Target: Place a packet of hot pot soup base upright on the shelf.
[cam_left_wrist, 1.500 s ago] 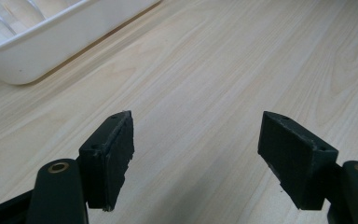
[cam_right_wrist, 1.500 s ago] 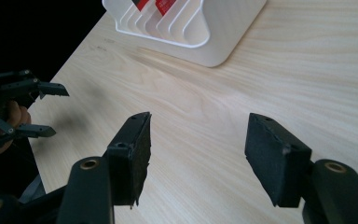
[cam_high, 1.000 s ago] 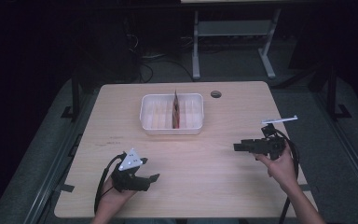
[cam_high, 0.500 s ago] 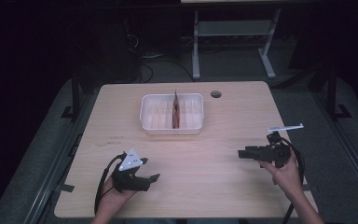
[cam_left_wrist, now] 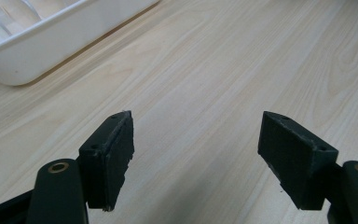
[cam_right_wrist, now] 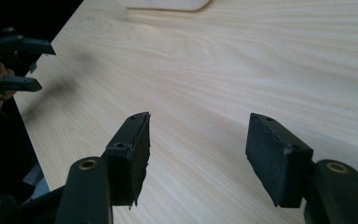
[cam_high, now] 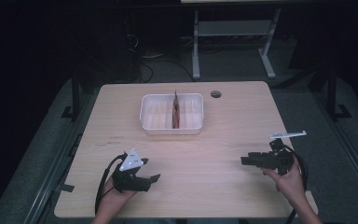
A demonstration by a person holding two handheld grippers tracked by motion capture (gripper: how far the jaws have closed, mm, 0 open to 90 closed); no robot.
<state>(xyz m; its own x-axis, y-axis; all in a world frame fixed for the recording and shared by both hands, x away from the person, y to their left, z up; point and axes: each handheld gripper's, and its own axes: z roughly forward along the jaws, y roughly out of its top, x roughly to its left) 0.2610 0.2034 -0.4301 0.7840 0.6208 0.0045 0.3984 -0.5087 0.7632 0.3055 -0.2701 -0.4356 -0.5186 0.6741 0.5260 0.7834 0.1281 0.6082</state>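
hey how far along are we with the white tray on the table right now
Nothing looks done yet. The white tray sits untouched at the table's far middle, a dark divider standing in it. In hand: nothing; the left gripper and right gripper are both open and empty, near the front edge. Reaching the tray remains.

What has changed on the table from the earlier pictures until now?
The right claw has moved down the picture, toward the person's edge of the light wooden table, and its jaws are open with nothing between them. Nothing was taken hold of or let go. The left claw, also open, and the white plastic divided tray stayed in place.
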